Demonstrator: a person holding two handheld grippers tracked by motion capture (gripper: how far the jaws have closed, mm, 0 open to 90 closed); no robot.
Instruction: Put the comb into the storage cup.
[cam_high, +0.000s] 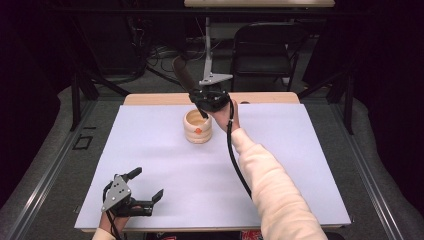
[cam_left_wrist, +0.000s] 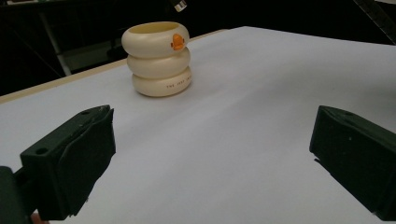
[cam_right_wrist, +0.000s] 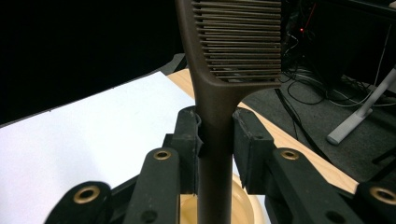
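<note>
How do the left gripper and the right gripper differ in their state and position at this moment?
The left gripper has its jaws wide apart with nothing between them; the right gripper is shut on the brown comb. The left gripper lies low at the near edge of the white table; the right gripper is raised above the cream holder. Both have black jaws, and each is held in one hand.

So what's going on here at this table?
A person is working with a gripper in each hand. The right gripper is clamped on the handle of a dark brown comb, holding it over the open top of a cream ribbed holder with an orange mark; the handle's lower end appears to reach into the opening. The left gripper rests open near the front edge of the white table, holding nothing.
</note>
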